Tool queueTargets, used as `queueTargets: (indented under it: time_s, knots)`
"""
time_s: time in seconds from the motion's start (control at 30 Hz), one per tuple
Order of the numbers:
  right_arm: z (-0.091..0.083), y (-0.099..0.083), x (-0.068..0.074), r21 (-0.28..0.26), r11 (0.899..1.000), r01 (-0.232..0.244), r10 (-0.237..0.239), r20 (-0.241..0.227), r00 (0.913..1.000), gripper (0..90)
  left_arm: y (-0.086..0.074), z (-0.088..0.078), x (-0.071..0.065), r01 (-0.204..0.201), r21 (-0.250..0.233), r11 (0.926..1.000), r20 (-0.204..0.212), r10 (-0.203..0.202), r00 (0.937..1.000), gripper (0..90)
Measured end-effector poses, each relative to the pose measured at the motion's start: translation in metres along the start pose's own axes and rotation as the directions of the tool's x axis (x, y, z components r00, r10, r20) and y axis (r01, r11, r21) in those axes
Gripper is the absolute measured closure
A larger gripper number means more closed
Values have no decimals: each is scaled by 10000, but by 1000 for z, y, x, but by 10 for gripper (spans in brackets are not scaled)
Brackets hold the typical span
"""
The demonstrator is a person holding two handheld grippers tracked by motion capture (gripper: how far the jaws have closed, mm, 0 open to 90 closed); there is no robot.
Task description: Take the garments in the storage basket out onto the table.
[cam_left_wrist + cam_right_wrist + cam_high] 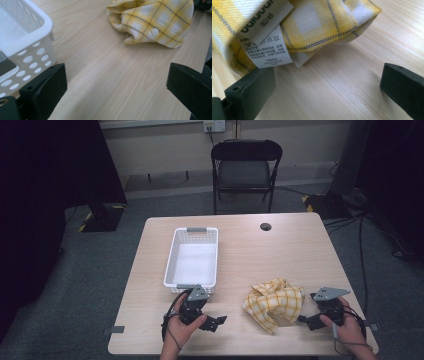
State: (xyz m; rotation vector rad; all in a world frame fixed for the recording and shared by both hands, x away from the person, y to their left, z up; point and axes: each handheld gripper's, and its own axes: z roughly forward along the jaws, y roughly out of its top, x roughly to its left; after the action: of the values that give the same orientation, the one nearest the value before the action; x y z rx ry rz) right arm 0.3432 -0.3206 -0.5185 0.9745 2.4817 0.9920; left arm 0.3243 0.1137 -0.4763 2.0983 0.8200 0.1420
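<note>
Light wood tabletop (pixel 295 250) has a white basket (pixel 176 255) on the left half. A crumpled yellow checked shirt (pixel 275 302) sits near the front edge, right of the basket. Right claw (pixel 306 320) is just beside the shirt, jaws spread, holding nothing. Left claw (pixel 216 322) is spread too, over bare wood

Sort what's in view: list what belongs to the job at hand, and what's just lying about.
In the job: yellow checked garment, crumpled on the table; right gripper, open beside it; left gripper, open; white basket, probably.

Lying about: folding chair, floor cables, wall socket.
</note>
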Motion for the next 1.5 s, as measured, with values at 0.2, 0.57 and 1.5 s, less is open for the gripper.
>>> queueTargets:
  time_s: [0.2, 0.57, 1.5]
  knots:
    - [0, 0, 0, -1, 10000, 0, 0, 1, 10000, 0, -2, -3, 4, 93, -36, 10000, -80, -93, 9999, 28]
    - [0, 0, 0, 1, 10000, -2, 2, 0, 10000, 0, -5, -9, 9, 213, -70, 9997, -130, -214, 9997, 28]
    - [0, 0, 0, 0, 10000, -1, 1, -1, 10000, 0, -14, -20, 23, 593, -257, 9979, -325, -602, 9977, 28]
